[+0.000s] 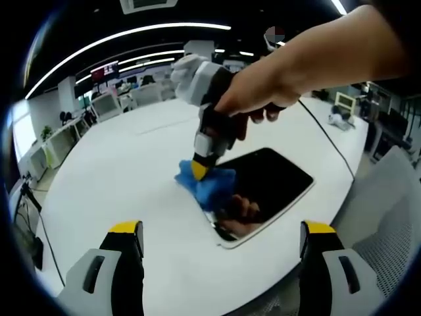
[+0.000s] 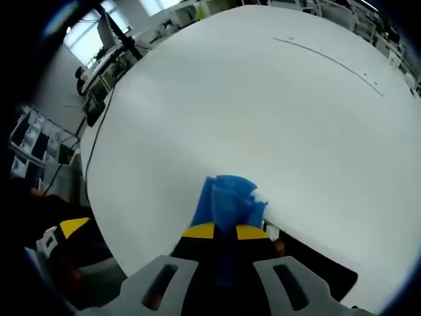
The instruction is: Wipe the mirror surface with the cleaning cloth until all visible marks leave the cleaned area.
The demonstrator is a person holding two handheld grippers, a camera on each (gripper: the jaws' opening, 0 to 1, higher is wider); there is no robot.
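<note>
A dark mirror [image 1: 279,174] in a white frame lies flat on the white table [image 1: 125,158]. A crumpled blue cloth [image 1: 209,185] rests on the mirror's left corner. A hand holds my right gripper [image 1: 198,169] from above, shut on the cloth and pressing it down. The glass reflects the hand. My left gripper [image 1: 222,229] hovers open near the table's front edge, short of the mirror, with nothing between its jaws. In the right gripper view, my right gripper [image 2: 225,231] pinches the cloth [image 2: 227,196], with the mirror [image 2: 316,260] at the lower right and the left gripper [image 2: 69,240] at the lower left.
A thin black cable [image 1: 332,141] runs across the table past the mirror's far side. A grey mesh chair [image 1: 388,224] stands at the table's right edge. Desks with monitors [image 1: 105,102] line the room behind, and a stand with cables [image 2: 99,85] sits beyond the table.
</note>
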